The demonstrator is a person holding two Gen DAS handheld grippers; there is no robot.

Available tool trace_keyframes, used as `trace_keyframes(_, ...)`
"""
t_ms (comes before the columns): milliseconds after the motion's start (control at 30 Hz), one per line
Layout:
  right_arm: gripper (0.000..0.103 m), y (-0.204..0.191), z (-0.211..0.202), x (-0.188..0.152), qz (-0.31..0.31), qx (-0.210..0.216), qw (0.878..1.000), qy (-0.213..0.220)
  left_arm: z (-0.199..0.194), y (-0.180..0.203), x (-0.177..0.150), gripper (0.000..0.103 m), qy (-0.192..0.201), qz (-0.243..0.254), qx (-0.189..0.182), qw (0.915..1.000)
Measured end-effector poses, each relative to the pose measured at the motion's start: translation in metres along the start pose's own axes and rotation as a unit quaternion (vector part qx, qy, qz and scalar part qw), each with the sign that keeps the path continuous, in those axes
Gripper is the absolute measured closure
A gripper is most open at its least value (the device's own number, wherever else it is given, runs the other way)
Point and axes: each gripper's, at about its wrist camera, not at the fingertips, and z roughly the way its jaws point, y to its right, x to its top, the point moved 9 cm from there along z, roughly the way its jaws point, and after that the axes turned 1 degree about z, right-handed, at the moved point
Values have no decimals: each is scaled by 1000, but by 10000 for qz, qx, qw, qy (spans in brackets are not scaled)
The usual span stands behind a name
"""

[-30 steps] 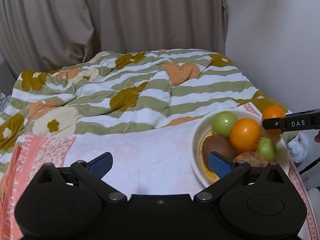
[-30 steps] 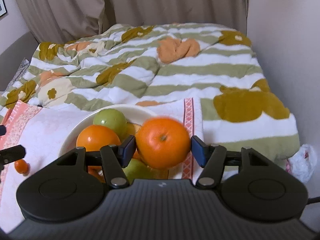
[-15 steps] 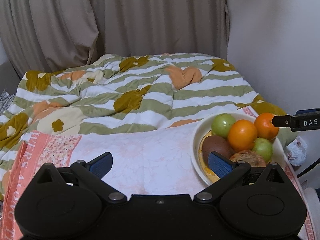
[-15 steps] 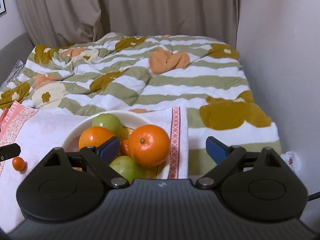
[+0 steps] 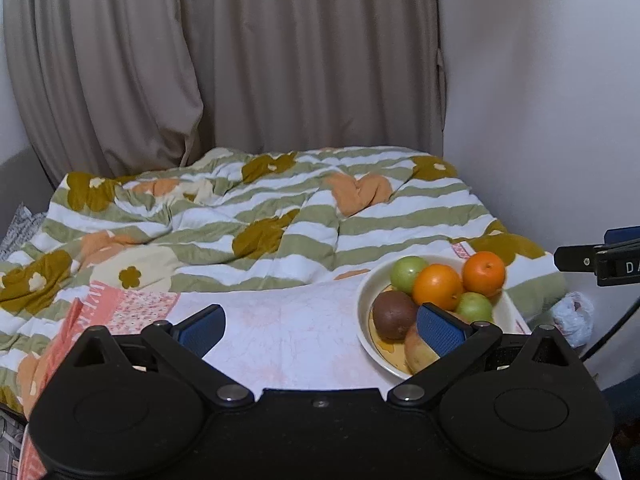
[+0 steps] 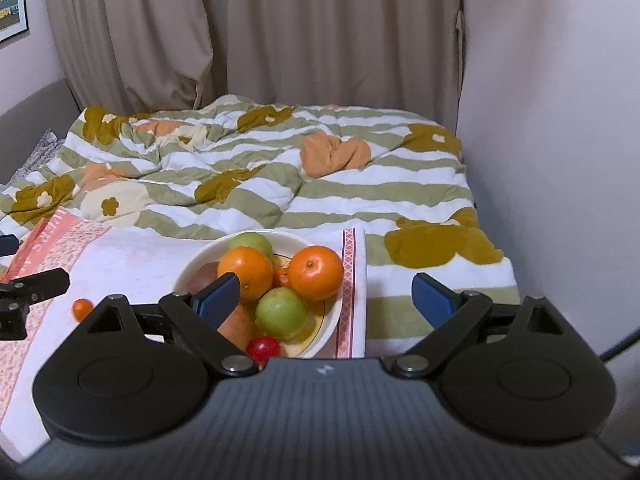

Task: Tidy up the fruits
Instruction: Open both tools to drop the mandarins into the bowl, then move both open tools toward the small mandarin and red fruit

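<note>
A white bowl sits on the pink-and-white cloth and holds two oranges, two green fruits, a brown fruit, a pale pear-like fruit and a small red tomato. One small orange fruit lies loose on the cloth, left of the bowl. My right gripper hangs open above and behind the bowl, nothing between its fingers. My left gripper is open over the bare cloth, left of the bowl.
A green-striped flowered quilt covers the bed behind the cloth. Beige curtains hang at the back and a white wall stands close on the right. A crumpled white bag lies by the bed's right corner.
My right gripper opened and let go of the orange, which now rests in the bowl. Both grippers then rose and pulled back from the bowl.
</note>
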Motion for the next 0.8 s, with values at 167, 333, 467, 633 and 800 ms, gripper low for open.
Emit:
trace_keyframes(167, 0, -14, -46, -12, -18, -10, 9999, 157, -41, -1, -11, 0, 172, -30, -19, 9998)
trace_keyframes(333, 0, -32, -79, -26, -135, 108, 9996, 244, -77, -10, -24, 0, 283, -92, 65, 9995)
trace_keyframes(467, 0, -47, -95, -38, -198, 208, 9990, 336, -97, -22, -35, 0, 337, -79, 182, 9992)
trace_keyframes(633, 0, -67, -103, -50, -151, 342, 9990, 248, -108, -47, -44, 0, 296, -151, 341, 9989)
trace_keyframes(800, 0, -90, -97, -62, -252, 434, 9987, 57, -109, -75, -54, 0, 213, -34, 422, 9989)
